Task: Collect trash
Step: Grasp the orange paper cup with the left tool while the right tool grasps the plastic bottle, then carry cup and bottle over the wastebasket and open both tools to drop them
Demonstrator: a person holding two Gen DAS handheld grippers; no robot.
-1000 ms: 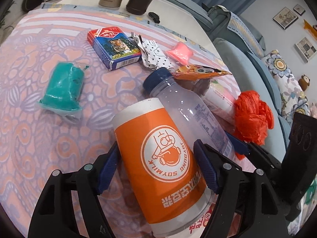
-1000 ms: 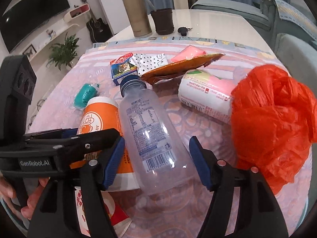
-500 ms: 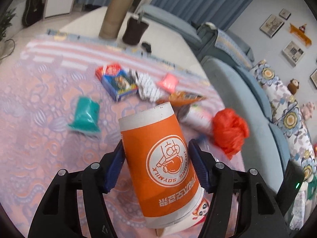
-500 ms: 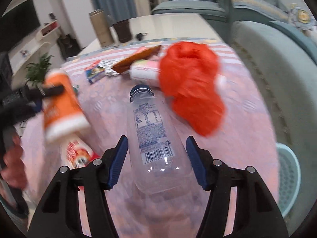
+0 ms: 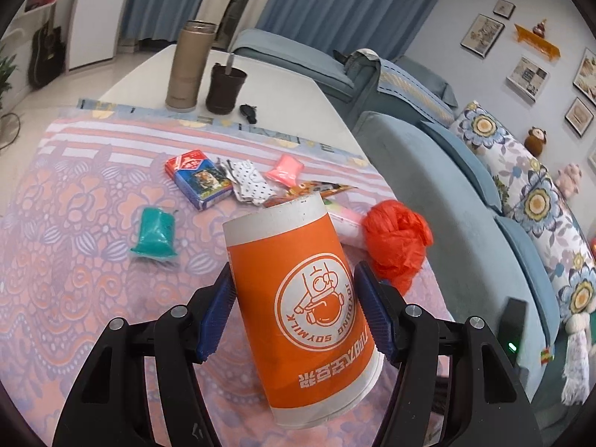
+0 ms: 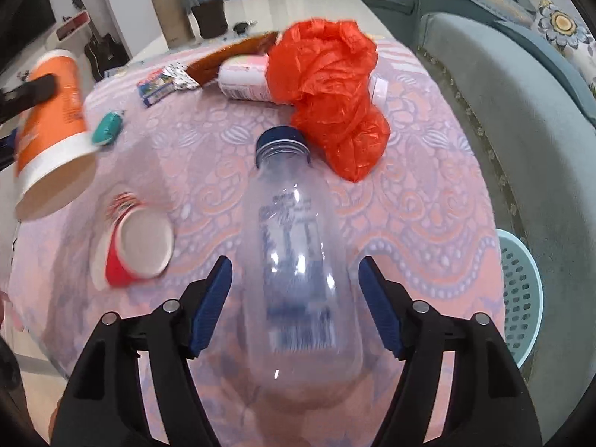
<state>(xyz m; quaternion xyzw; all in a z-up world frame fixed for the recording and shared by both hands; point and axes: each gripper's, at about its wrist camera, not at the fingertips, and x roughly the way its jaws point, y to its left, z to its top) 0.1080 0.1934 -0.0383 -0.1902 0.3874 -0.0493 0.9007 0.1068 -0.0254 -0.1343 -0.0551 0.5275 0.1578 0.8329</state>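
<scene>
My left gripper (image 5: 294,309) is shut on an orange soymilk cup (image 5: 301,294) and holds it above the table; the cup also shows in the right wrist view (image 6: 52,111). My right gripper (image 6: 294,301) is shut on a clear plastic bottle (image 6: 298,260) with a blue cap, lifted over the tablecloth. On the table lie an orange plastic bag (image 6: 331,89), a red paper cup (image 6: 138,249), a teal packet (image 5: 156,232), a card box (image 5: 199,178), a dotted wrapper (image 5: 247,180), a pink packet (image 5: 285,169) and a white-pink container (image 6: 246,80).
A light blue perforated basket (image 6: 519,290) stands on the floor at the table's right edge, next to the blue sofa (image 5: 447,186). A tan thermos (image 5: 190,65), a dark cup (image 5: 225,89) and a black key fob (image 5: 249,111) stand at the far end.
Both grippers have lifted their objects higher off the table. The bottle has moved away from the orange bag, and the red paper cup has come into view under where the orange cup lay.
</scene>
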